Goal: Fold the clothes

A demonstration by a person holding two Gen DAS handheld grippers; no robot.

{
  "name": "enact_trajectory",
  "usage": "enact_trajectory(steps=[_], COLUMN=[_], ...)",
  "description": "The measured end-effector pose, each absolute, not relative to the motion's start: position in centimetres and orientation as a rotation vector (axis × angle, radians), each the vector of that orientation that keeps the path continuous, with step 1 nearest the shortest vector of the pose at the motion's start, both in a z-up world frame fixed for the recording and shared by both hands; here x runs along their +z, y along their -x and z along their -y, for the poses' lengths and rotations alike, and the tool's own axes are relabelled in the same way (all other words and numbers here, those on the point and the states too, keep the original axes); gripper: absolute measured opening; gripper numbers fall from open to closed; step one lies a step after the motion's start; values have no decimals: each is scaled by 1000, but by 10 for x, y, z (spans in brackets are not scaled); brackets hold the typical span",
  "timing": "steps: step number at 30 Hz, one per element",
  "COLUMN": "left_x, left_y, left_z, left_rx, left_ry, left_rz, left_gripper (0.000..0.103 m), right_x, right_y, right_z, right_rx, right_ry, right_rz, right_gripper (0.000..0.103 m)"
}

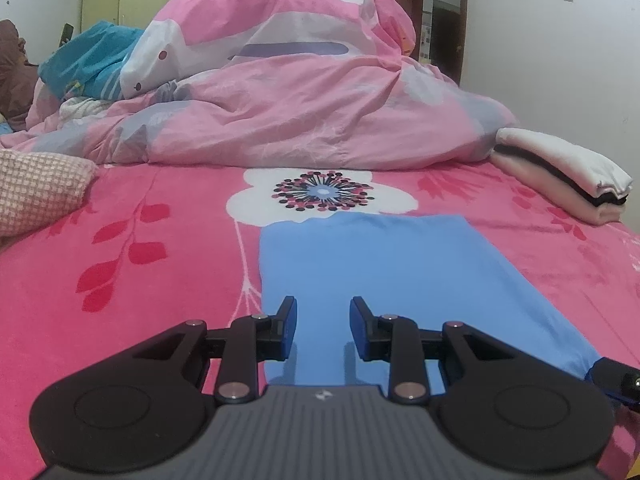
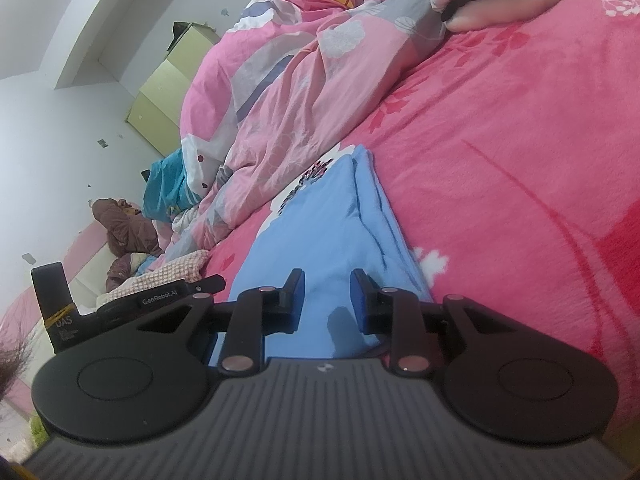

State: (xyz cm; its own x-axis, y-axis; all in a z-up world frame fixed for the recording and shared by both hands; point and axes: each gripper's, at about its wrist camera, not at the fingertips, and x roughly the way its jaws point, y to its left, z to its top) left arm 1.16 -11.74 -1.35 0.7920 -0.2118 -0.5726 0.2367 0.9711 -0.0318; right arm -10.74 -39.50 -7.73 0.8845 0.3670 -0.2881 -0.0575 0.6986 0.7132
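Blue garment (image 1: 380, 280) lies flat as a narrow folded strip on the bed (image 1: 140, 240), folded stack (image 1: 568, 172) beyond its far right corner, both grippers (image 1: 323, 322) (image 2: 327, 296) over its near end, jaws open and empty; further folds look left.

Left wrist view: the garment (image 1: 360, 272) lies flat on the bed (image 1: 140, 280), at center and running toward 5 o'clock. The left hand-held gripper (image 1: 323, 330) sits over its near edge at 6 o'clock, fingers apart. Behind the garment, at 12 o'clock, the duvet (image 1: 280, 92) is heaped across the bed. A stack of folded clothes (image 1: 568, 176) rests on the bed at 3 o'clock, just beside the duvet. A pillow (image 1: 36, 188) lies at 9 o'clock. Right wrist view: the right hand-held gripper (image 2: 327, 302) is over the garment's near end, fingers apart; the left unit stands at 9 o'clock.
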Motion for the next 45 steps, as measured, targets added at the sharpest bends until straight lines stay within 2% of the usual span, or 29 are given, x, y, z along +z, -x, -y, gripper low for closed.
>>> enact_trajectory(steps=[12, 22, 26, 29, 32, 37, 41, 44, 45], left_x=[1, -23, -32, -36, -38, -40, -41, -39, -39], left_y=[2, 12, 14, 15, 16, 17, 18, 19, 19], left_z=[114, 127, 119, 110, 102, 96, 97, 100, 100], left_rx=[-300, -459, -488, -511, -533, -564, -589, -601, -605], left_ry=[-79, -138, -112, -84, -60, -47, -65, -96, -103], left_rz=[-643, -686, -715, -714, -708, -692, -683, -671, -665], left_gripper=[30, 31, 31, 33, 35, 38, 45, 45, 45], right_x=[-68, -67, -63, -59, -55, -49, -44, -40, -38], right_y=[105, 91, 83, 76, 69, 58, 49, 43, 40], right_z=[376, 356, 358, 363, 367, 374, 380, 385, 386], right_rx=[239, 203, 187, 175, 163, 142, 126, 113, 109], right_ry=[-756, -687, -678, -676, -675, -673, -671, -669, -669], right_rz=[-374, -444, -467, -481, -496, -521, -540, -555, -560], right_gripper=[25, 24, 18, 13, 18, 18, 18, 16, 7])
